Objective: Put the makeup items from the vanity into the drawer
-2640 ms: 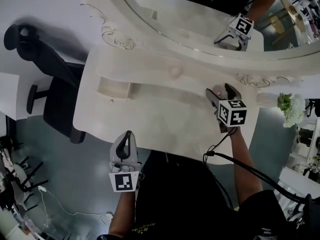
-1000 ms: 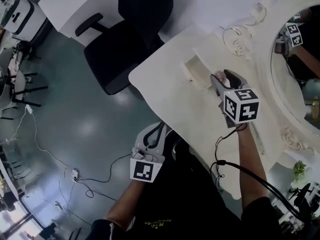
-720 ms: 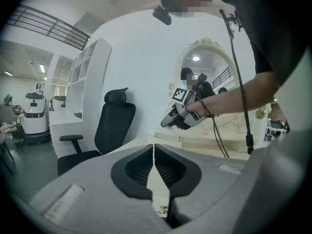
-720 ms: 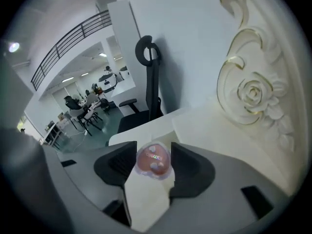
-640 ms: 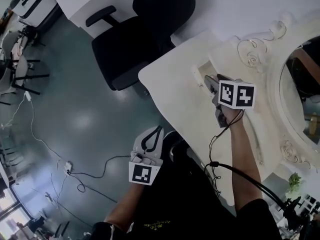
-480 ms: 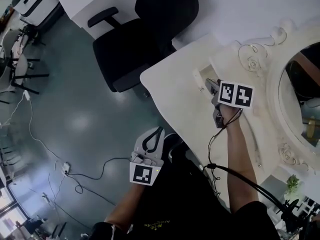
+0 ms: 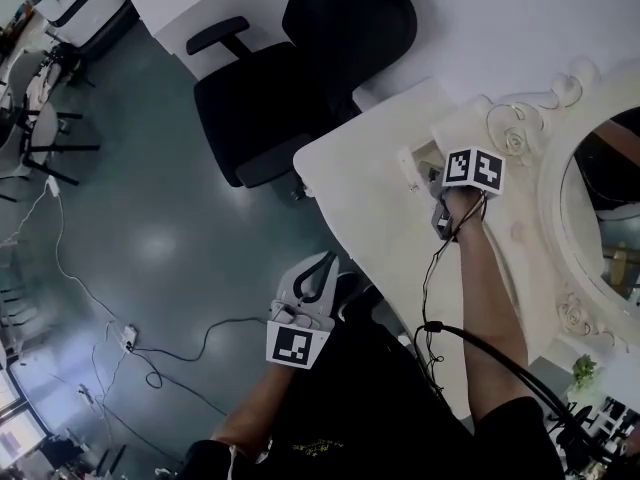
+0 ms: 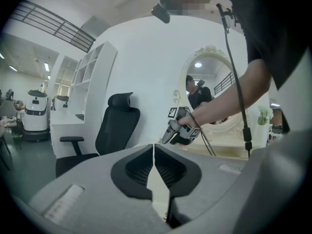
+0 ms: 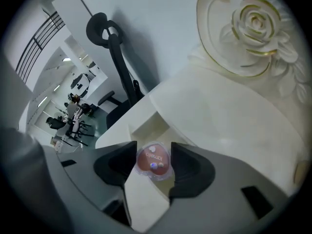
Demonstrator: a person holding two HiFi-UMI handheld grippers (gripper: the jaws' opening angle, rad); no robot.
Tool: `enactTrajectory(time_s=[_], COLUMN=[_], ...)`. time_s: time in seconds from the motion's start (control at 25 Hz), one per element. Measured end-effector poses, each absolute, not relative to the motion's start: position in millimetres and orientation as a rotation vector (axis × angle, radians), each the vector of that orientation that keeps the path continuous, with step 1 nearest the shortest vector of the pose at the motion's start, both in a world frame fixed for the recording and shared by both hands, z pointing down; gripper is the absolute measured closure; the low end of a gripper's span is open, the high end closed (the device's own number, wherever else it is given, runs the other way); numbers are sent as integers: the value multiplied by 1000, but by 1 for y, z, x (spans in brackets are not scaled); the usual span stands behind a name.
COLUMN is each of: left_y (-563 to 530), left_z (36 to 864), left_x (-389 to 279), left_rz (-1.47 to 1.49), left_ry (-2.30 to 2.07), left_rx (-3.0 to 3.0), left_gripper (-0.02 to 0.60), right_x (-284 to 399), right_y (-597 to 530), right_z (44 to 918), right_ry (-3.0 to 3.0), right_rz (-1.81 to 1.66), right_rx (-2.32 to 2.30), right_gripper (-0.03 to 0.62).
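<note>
My right gripper (image 9: 152,155) is shut on a small round pink compact (image 9: 153,162), one pad on each side of it. It points steeply down over the open cream drawer (image 9: 144,126) at the vanity's left end. In the head view that gripper (image 7: 437,175) sits under its marker cube, right above the drawer (image 7: 413,163); the compact is hidden there. My left gripper (image 7: 325,261) hangs off the vanity's front edge, jaws closed together and empty. Its own view shows the tips (image 8: 154,152) touching, with the right gripper (image 8: 176,130) ahead.
The cream vanity top (image 7: 355,183) carries an ornate mirror frame (image 7: 545,173) with a carved rose (image 9: 256,21). A black office chair (image 7: 290,78) stands just left of the vanity. Cables (image 7: 180,343) trail over the floor. White flowers (image 7: 585,370) sit at the far right.
The right gripper has carried the compact to the drawer, tipped downward and sunk toward it. The head view has swung left. The left gripper has shifted only slightly.
</note>
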State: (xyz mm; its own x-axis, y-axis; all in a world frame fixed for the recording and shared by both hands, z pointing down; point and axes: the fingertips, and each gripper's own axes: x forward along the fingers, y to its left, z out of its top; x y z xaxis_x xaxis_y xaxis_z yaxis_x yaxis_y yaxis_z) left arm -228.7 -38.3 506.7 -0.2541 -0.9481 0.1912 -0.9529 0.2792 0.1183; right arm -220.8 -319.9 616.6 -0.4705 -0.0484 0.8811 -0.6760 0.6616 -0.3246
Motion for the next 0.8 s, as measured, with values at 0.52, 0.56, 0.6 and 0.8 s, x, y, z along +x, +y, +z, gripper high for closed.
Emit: enactTrajectory(time_s=[0.52,0.56,0.6,0.8], left_y=[-30,-29,-28,-27], left_z=[511,512,513,512], left_x=[-242,-243,-245,-246], left_rz=[-45,-47,-46,-49], left_ry=[-2336,-2336,-2337,-2337], left_rx=[1729,1728,1729,1743], left_gripper=[558,558,558,558], right_x=[-207,-201,-198,-200], right_y=[-332,-335,-338,-334], right_z=[629,631,633,645], right_ry=[-1819,-1801,-1782,-1657], right_rz=[1208,1282,1344,1312], right_rx=[790,833,864,836], right_gripper=[375,375,374,371])
